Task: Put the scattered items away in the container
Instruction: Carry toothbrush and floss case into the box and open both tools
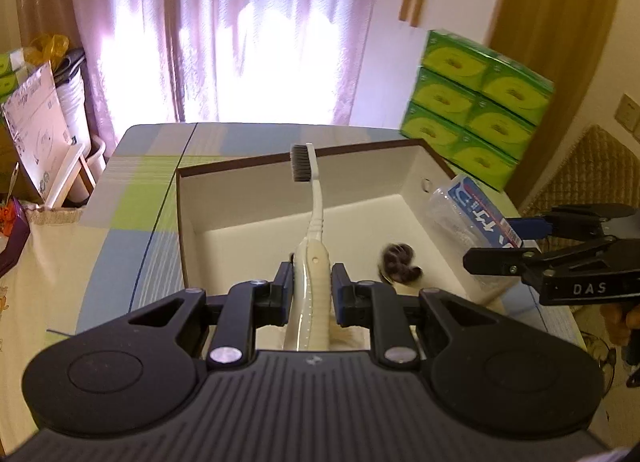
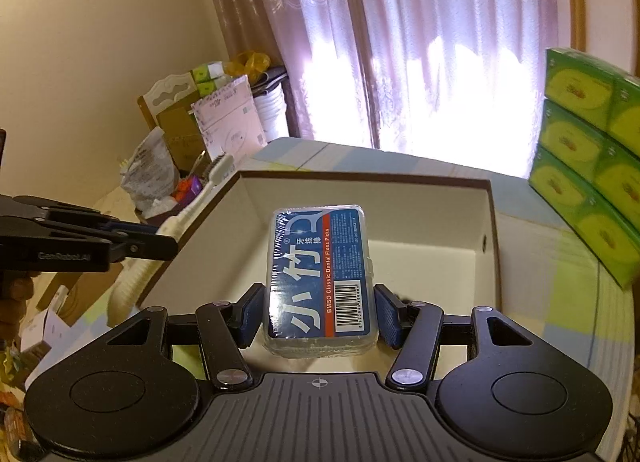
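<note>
My left gripper [image 1: 311,286] is shut on the handle of a white toothbrush [image 1: 314,217], whose dark bristles point up over the open cardboard box [image 1: 240,169]. A dark hair tie [image 1: 400,260] lies on the box floor near its right wall. My right gripper [image 2: 318,312] is shut on a clear box of dental floss picks [image 2: 320,274] with a blue label, held above the near edge of the cardboard box [image 2: 440,254]. In the left wrist view the right gripper [image 1: 500,242] holds the floss picks [image 1: 468,213] just right of the box. In the right wrist view the left gripper [image 2: 160,238] and the toothbrush [image 2: 200,197] sit at the box's left rim.
The box rests on a table with a checked blue, green and white cloth [image 1: 132,197]. Stacked green tissue packs [image 1: 476,109] stand at the back right. Cartons and bags [image 2: 192,133] crowd the left side by the curtain.
</note>
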The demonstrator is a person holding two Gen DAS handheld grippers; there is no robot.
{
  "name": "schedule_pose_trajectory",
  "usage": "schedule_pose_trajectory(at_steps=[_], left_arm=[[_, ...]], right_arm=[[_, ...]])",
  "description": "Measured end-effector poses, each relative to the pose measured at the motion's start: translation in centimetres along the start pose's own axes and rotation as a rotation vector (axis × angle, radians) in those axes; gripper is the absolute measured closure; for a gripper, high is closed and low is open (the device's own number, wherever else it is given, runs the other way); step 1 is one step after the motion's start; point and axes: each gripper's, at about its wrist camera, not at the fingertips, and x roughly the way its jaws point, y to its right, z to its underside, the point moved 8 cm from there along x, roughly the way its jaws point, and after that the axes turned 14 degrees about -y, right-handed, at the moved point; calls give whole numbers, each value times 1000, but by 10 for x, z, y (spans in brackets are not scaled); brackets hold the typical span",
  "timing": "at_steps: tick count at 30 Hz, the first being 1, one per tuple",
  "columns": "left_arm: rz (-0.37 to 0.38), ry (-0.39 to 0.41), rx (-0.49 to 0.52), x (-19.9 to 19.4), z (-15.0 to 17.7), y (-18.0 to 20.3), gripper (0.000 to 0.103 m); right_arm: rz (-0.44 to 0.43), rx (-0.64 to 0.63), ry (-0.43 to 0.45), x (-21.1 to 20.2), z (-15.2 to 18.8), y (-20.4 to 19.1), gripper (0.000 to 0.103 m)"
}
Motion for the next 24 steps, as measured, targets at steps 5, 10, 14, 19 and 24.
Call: schedule_pose_trajectory(at_steps=[5, 10, 14, 19, 24], left_arm=[[-2, -60, -52, 38, -18, -17, 87], [-35, -142, -83, 83, -25, -30, 87], [-57, -209, -89, 117, -27, -35, 87], [-76, -278, -91, 148, -30, -40, 87], [-68, -347, -128, 171, -31, -47, 87]], right_arm=[[2, 9, -49, 35, -25, 10, 43], [15, 5, -132, 79, -34, 20, 43], [36, -12, -195, 110, -39, 30, 43], [53, -34, -262, 140, -44, 39, 43], [69, -51, -310, 160, -50, 46, 43]])
